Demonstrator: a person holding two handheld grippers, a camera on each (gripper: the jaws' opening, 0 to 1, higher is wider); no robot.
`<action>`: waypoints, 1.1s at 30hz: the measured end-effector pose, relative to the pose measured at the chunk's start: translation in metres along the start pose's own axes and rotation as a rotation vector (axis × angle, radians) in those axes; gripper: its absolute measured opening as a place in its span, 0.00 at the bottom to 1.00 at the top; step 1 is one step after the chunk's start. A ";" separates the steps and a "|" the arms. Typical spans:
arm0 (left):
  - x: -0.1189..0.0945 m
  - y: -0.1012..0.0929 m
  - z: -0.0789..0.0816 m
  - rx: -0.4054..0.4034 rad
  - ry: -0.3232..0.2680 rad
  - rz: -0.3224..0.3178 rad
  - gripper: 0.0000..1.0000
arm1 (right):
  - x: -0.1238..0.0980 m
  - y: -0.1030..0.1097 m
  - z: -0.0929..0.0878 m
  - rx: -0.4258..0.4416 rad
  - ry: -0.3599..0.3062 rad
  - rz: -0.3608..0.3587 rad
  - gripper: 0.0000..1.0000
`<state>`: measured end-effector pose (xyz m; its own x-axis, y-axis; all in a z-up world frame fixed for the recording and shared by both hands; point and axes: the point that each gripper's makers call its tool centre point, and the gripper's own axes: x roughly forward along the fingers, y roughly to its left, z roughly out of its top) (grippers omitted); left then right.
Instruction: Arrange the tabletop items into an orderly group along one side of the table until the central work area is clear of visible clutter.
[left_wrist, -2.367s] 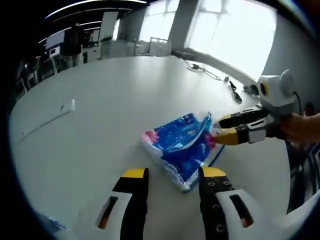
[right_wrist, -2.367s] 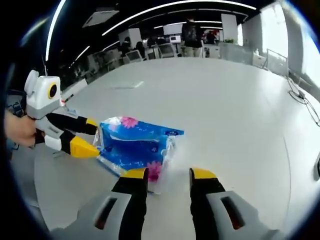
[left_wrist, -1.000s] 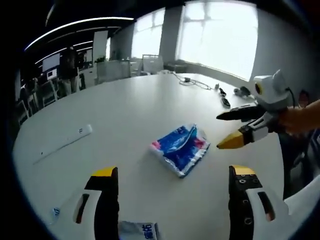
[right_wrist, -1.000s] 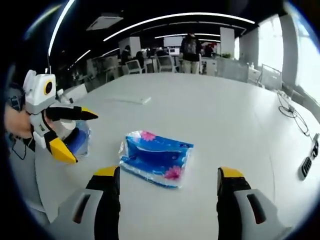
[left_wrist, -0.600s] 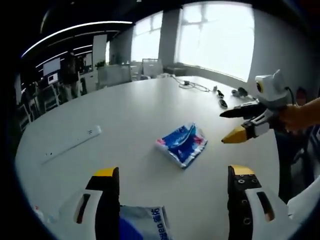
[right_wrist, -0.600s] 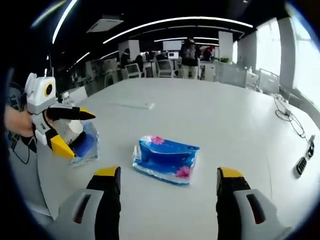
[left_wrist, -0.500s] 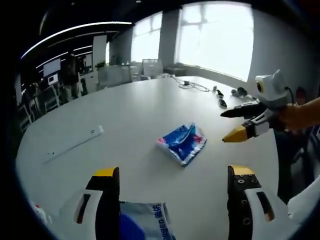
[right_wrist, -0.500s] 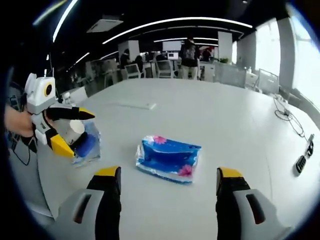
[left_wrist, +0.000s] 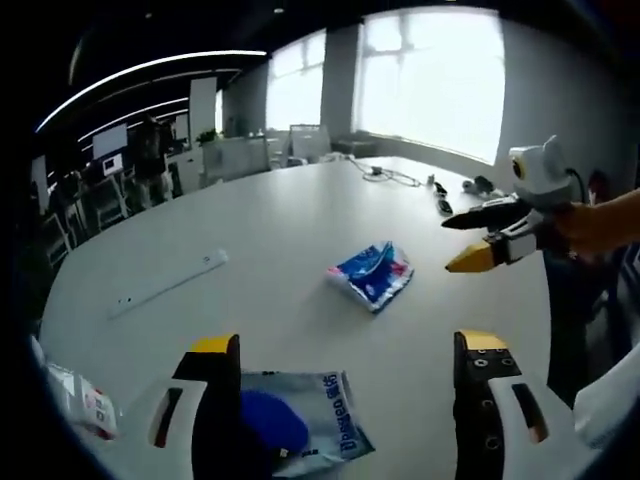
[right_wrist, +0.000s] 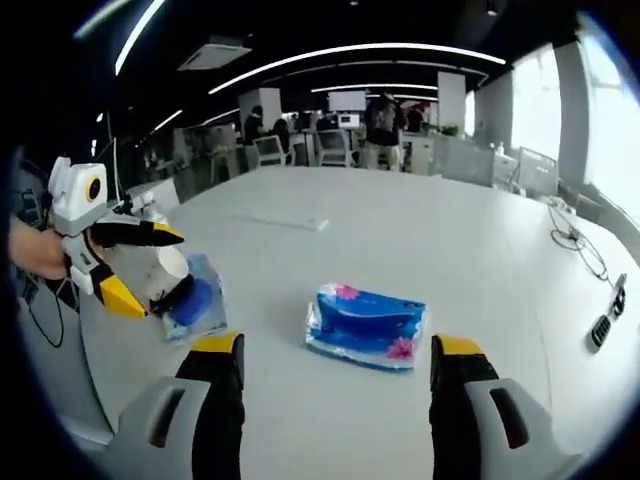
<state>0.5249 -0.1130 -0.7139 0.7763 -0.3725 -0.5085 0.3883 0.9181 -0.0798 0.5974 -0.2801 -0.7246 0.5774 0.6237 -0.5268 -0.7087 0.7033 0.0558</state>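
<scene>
Left gripper wide open, holding nothing; a clear bag with a blue lump lies on the table just beyond its jaws, small white packet at far left edge. Tissue pack mid-table, apart from both. Right gripper wide open, empty, facing it. The tissue pack looks light, soft, with slippery crinkly film: likely best pinched across a short end, squeezing gently.

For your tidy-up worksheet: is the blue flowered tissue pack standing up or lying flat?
Lying flat: the tissue pack rests broad side down on the white table.
</scene>
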 end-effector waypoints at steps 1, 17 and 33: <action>-0.002 0.002 0.000 -0.001 0.000 0.003 0.84 | -0.001 0.002 0.001 -0.002 -0.002 0.001 0.74; -0.029 0.021 -0.007 -0.030 -0.040 0.028 0.83 | 0.001 0.027 0.013 0.081 -0.074 0.026 0.73; -0.079 0.060 -0.038 -0.096 -0.052 0.105 0.83 | -0.007 0.035 0.000 0.083 -0.059 0.043 0.77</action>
<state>0.4680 -0.0228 -0.7109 0.8357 -0.2784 -0.4733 0.2564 0.9600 -0.1120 0.5686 -0.2605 -0.7189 0.5718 0.6715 -0.4713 -0.6990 0.6995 0.1485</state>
